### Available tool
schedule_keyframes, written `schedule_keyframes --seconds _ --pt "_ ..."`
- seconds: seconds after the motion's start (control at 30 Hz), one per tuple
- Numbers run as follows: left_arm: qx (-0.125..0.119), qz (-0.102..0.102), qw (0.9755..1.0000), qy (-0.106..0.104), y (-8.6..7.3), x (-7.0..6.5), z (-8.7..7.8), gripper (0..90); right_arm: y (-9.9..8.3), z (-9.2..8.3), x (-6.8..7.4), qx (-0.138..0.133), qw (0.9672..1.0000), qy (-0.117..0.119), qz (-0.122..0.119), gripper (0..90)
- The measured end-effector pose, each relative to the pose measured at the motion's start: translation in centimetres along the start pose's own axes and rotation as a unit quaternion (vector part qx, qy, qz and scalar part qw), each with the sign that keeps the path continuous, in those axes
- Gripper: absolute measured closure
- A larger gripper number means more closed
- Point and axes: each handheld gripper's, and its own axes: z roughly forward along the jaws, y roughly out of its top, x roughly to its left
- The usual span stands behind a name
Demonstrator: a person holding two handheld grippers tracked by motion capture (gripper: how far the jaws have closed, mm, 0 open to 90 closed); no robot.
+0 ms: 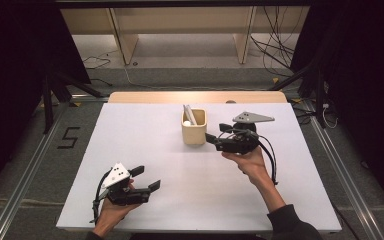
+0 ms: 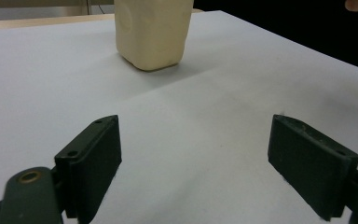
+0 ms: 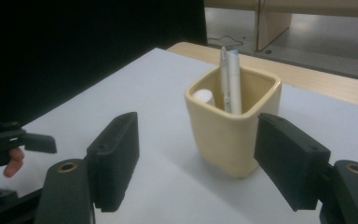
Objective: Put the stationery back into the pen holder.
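A cream square cup (image 1: pixel 194 127) stands upright at the far middle of the white table (image 1: pixel 190 200). A white pen (image 3: pixel 230 79) leans inside it, beside a second, shorter white-capped piece (image 3: pixel 204 97). My right gripper (image 1: pixel 217 132) is just right of the cup, jaws open and pointed at it with nothing between them; in the right gripper view (image 3: pixel 196 154) the cup (image 3: pixel 233 126) stands a little beyond the pads. My left gripper (image 1: pixel 147 178) rests near the front left of the table, open and empty. In the left gripper view (image 2: pixel 193 154) the cup (image 2: pixel 151 32) is far ahead.
A wooden strip (image 1: pixel 195 96) runs along the table's far edge. Black curtains hang on both sides. Cables (image 1: pixel 275 40) lie on the floor behind, by wooden furniture legs (image 1: pixel 122 40). The other hand's gripper (image 3: pixel 14 140) appears at the left of the right gripper view.
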Motion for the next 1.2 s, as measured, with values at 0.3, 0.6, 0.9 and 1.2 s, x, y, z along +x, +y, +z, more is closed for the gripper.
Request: schedule_keyframes --seconds 0.3,0.6,0.9,1.2 --pt "0.003 0.005 1.0 -0.001 0.0 -0.1 0.0 17.0 -3.0 -2.8 -0.1 -0.012 0.9998 0.004 0.017 28.6" --pt "-0.001 0.002 1.0 -0.008 0.2 -0.2 -0.1 17.0 -6.2 -5.1 0.0 -0.024 0.9994 0.009 0.025 26.9" --pt "0.006 -0.002 0.9999 -0.015 0.1 -0.2 0.0 17.0 -9.2 -6.7 0.3 -0.031 0.9992 0.011 0.021 25.4" --pt "0.012 -0.005 0.9997 -0.023 0.0 -0.3 0.0 17.0 -11.2 -7.3 1.1 -0.033 0.9994 0.008 0.009 23.9"
